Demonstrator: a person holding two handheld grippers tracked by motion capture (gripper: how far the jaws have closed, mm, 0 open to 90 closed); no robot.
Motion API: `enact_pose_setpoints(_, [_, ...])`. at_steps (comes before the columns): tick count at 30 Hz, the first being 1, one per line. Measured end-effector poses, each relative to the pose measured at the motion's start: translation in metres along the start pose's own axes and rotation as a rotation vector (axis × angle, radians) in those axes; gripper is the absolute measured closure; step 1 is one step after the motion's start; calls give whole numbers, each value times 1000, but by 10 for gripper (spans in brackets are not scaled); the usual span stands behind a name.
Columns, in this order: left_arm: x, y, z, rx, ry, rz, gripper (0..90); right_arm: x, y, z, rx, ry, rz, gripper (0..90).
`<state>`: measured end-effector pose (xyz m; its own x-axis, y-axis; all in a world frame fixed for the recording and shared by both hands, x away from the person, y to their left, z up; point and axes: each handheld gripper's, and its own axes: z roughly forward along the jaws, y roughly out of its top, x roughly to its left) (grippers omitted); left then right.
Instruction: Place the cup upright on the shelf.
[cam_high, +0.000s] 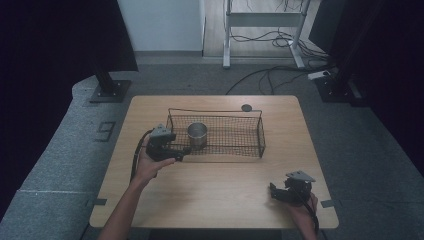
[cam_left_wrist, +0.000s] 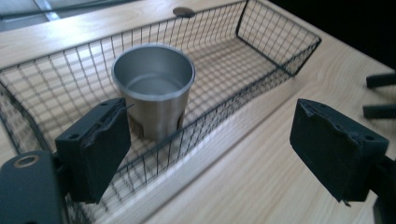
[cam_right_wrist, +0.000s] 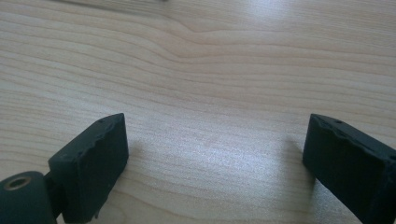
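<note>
Left tool beside the wire basket, jaws spread wide and holding nothing.

The shiny round steel cup (cam_left_wrist: 153, 88) stands upright in the left part of the black wire-mesh basket (cam_left_wrist: 261, 56), which sits on the pale wooden desk (cam_high: 210, 185). The left tool (cam_left_wrist: 210, 135) hovers just outside the basket's near wall, facing the cup, one jaw over the mesh and the other over bare wood. The right tool (cam_right_wrist: 215, 154), likewise wide apart and holding nothing, rests low over the desk near its right front corner, well apart from the basket.
</note>
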<state>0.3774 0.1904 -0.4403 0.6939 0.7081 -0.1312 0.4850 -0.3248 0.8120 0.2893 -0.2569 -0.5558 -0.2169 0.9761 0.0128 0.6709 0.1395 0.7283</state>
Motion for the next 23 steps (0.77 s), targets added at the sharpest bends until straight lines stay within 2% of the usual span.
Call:
enact_pose_setpoints(8, [-5,-35,-17,-6,-9,-18,130,0,0,0,0,0,2,67])
enact_pose_setpoints(11, [-9,-48,-23,1,-4,-8,131,0,0,0,-1,0,0,67])
enact_pose_setpoints(14, [-12,-60,-26,12,-18,-7,137,0,0,0,-1,0,0,67])
enact_pose_setpoints(16, [-14,-63,-27,9,-5,-4,137,0,0,0,1,0,1,67])
enact_pose_setpoints(19, [-14,-65,-28,-6,-19,-17,137,0,0,0,0,0,0,67])
enact_pose_setpoints(23, [-16,-68,-26,0,-23,-17,136,0,0,0,0,0,0,67])
